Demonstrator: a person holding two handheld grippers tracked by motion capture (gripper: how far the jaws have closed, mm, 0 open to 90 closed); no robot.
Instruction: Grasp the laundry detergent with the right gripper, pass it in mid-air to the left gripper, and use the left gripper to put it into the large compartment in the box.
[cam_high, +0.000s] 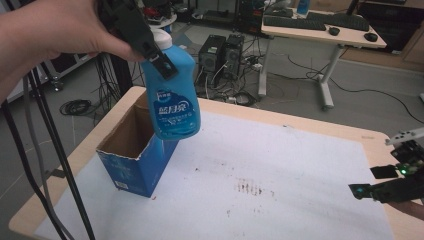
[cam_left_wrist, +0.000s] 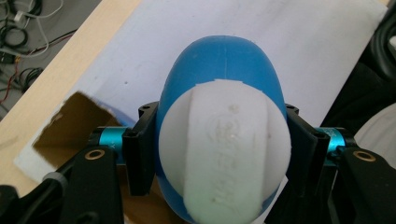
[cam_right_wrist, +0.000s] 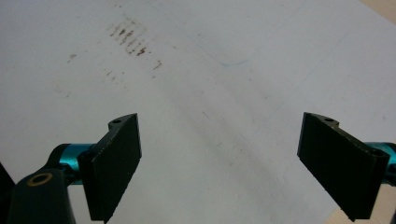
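The left tool (cam_high: 150, 47) is clenched on the neck of the blue bottle (cam_high: 175, 100), its black pads (cam_left_wrist: 140, 154) pressing either side just below the white cap (cam_left_wrist: 224, 149), so the bottle hangs upright and can clear or enter the open carton (cam_high: 135, 155) beneath it. The bottle hovers over the carton's far right corner, at the left of the surface (cam_high: 280, 180). It is smooth, rounded plastic with a glossy label; the carton is blue-printed cardboard with a raw brown inside and a torn rim. The right tool (cam_right_wrist: 219, 163) waits released over the white, faintly stained sheet (cam_right_wrist: 224, 70) at the near right, jaws wide apart with nothing between them.
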